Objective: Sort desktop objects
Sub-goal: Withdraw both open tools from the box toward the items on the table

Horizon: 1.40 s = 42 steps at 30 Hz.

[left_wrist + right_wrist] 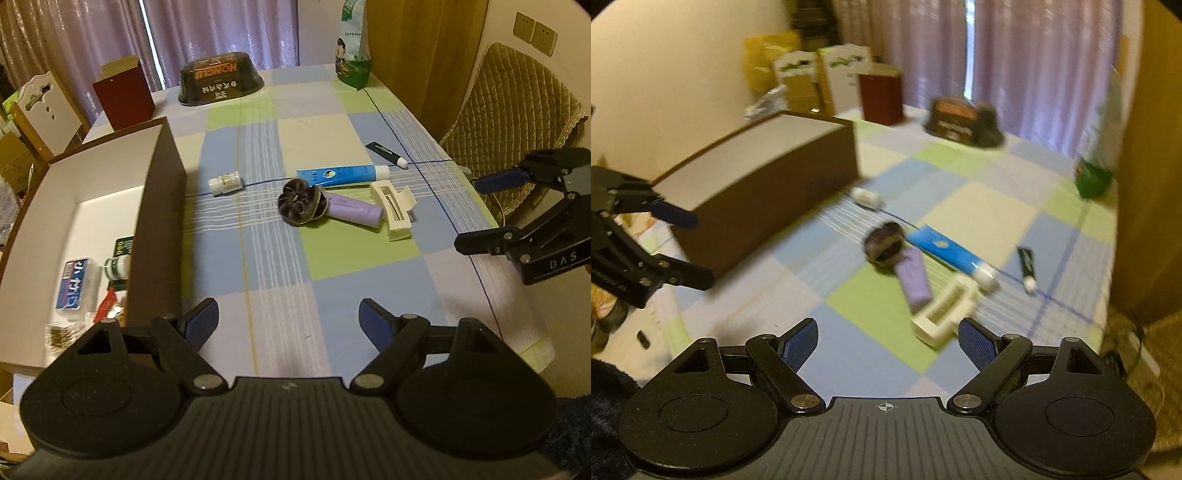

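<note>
Over the checked-cloth worktop (280, 280) we've got both claws, left claw (288, 321) and right claw (886, 341), spread wide, gripping nothing, cream plastic hair clip (942, 312) just ahead.

My right wrist view is smeared with motion blur: the dark bowl (964, 123) at the far end of the table has unreadable lettering, and the green bag (1099, 162) is cut off by a brown panel. The white hair clip (943, 312) sits partly behind my right gripper (888, 343). In the left wrist view, the near wall of the brown box (162, 206) hides part of the green-capped bottle (117, 267) and the red item (105, 304) inside; the blue packet (74, 282) is blurred. The small bottle (225, 182) has a label too tiny to read. My right gripper is clipped by that frame's edge.
</note>
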{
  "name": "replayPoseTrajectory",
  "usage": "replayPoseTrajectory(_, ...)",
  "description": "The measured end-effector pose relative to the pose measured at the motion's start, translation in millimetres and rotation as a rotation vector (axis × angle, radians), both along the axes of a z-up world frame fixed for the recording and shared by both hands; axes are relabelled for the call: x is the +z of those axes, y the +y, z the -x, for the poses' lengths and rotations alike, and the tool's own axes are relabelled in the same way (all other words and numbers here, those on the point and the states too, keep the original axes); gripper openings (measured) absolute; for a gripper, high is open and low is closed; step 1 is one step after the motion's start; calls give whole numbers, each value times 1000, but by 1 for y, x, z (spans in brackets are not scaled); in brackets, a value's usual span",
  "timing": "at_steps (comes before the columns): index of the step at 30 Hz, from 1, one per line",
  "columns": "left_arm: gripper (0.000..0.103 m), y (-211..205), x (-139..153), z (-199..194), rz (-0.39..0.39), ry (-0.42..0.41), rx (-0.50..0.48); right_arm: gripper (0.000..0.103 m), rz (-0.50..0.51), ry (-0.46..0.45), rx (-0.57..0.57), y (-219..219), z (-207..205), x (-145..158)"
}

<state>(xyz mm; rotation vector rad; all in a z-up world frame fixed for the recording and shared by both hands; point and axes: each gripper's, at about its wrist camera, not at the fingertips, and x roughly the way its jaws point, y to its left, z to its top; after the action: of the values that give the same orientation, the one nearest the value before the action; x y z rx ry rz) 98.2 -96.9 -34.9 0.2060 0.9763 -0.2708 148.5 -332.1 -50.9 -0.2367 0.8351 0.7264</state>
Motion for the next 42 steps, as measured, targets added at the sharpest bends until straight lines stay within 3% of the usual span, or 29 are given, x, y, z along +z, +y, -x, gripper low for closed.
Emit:
replayPoseTrajectory(8, 80, -13, -15, -22, 0, 35, 6, 86, -12, 87, -159, -18, -27, -16)
replayPoseTrajectory(14, 80, -17, -27, -43, -16, 60, 3, 85, -27, 173, -392, -26, -59, -33)
replayPoseTrajectory(18, 80, -19, -35, -57, -32, 70, -1, 85, -56, 218, -477, -23, -74, -41)
replayPoseTrajectory(22, 80, -17, -38, -72, -33, 71, -4, 84, -64, 239, -471, -9, -80, -51)
replayPoseTrajectory(23, 80, -17, -39, -75, -32, 72, -5, 73, -63, 246, -463, -5, -81, -53)
replayPoseTrajectory(24, 80, -16, -40, -78, -31, 74, -7, 68, -61, 253, -456, -1, -83, -56)
replayPoseTrajectory(32, 80, -9, -52, -98, -37, 108, -10, 67, 0, 274, -413, 19, -94, -84)
replayPoseTrajectory(33, 80, -8, -53, -100, -38, 113, -11, 55, 10, 268, -411, 20, -95, -86)
replayPoseTrajectory(35, 80, -7, -56, -103, -39, 121, -13, 50, 29, 263, -405, 19, -96, -90)
replayPoseTrajectory(42, 80, -13, -68, -116, -34, 140, -18, 51, 63, 285, -472, -17, -95, -90)
